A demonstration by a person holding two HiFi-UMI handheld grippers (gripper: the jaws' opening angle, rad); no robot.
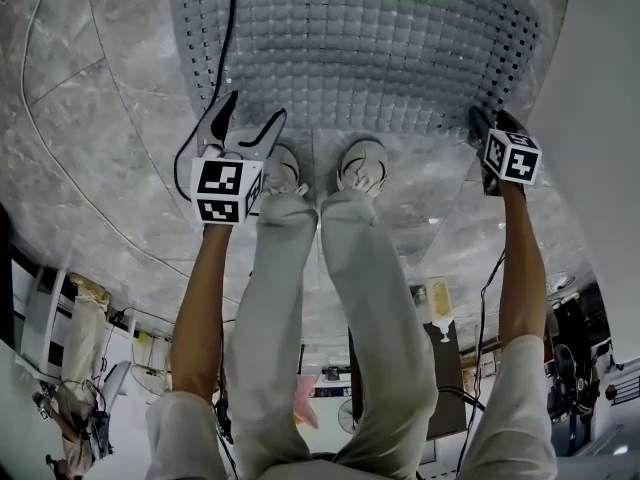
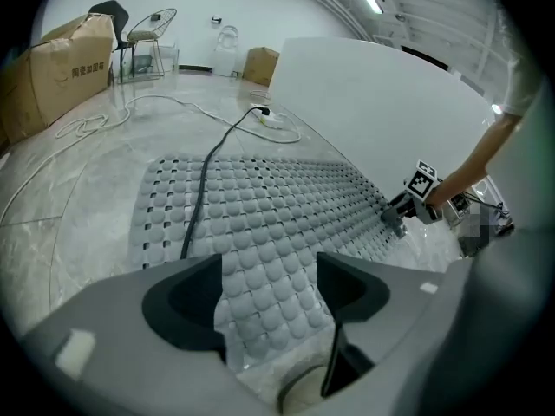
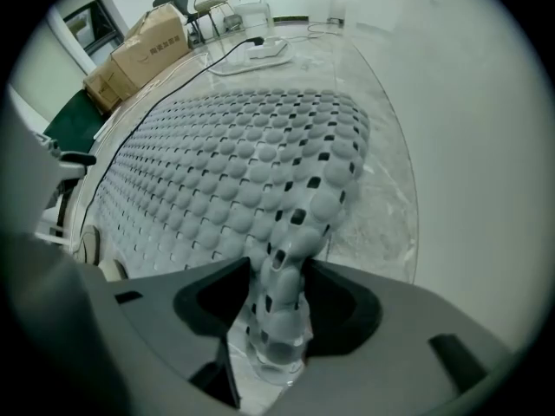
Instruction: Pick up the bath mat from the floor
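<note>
A black cable (image 1: pixel 228 48) trails across the left part of the bath mat (image 1: pixel 370 48), which lies flat on the marble floor (image 1: pixel 90 148) beside a white panel (image 1: pixel 600 118). The person's shoes (image 1: pixel 362 163) stand at its near edge. A cardboard box (image 2: pixel 52 72) sits far back, contents unseen. The left gripper (image 1: pixel 248 128) holds its jaws spread over the mat's near edge. The right gripper (image 3: pixel 282 319) pinches the bunched near-right corner.

grey bumpy perforated bath mat (image 1: pixel 360 38) flat on marble floor (image 1: pixel 90 168), one corner puckered
</note>
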